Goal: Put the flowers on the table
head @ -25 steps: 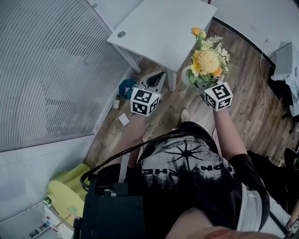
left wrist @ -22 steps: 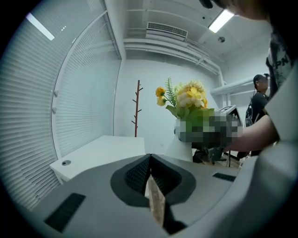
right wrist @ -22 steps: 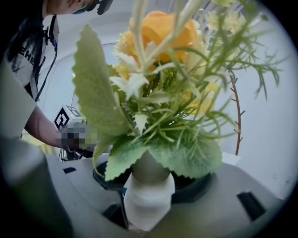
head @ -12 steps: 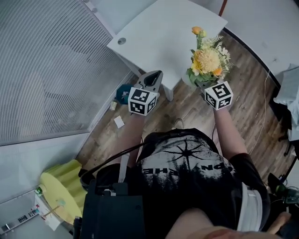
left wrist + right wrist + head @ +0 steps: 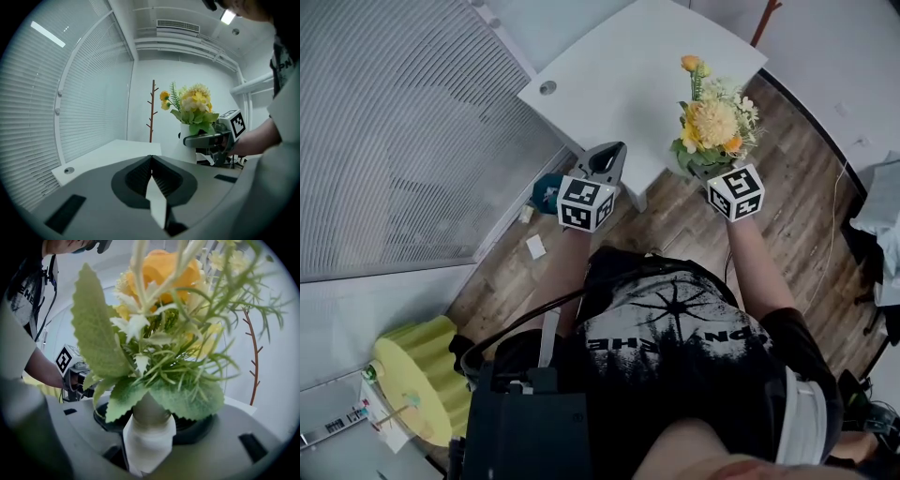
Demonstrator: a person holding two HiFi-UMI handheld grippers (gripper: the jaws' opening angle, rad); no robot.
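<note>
A bunch of yellow and orange flowers (image 5: 712,122) with green leaves stands in a white vase (image 5: 149,432). My right gripper (image 5: 698,169) is shut on the vase's body and holds it upright in the air, just off the near edge of the white table (image 5: 619,66). The leaves hide most of the right gripper view. My left gripper (image 5: 607,155) is shut with nothing in it, its tips over the table's near corner. In the left gripper view the flowers (image 5: 194,105) and the right gripper (image 5: 206,139) show at the right, beyond the tabletop (image 5: 108,152).
Window blinds (image 5: 394,141) run along the left. A teal object (image 5: 546,192) and a paper scrap (image 5: 534,247) lie on the wood floor by the table leg. A yellow-green stool (image 5: 417,375) stands at lower left. A bare-branch coat stand (image 5: 152,110) rises behind the table.
The person has stepped toward the table with both grippers. The table now lies closer under the grippers, and the flowers are still held upright.
</note>
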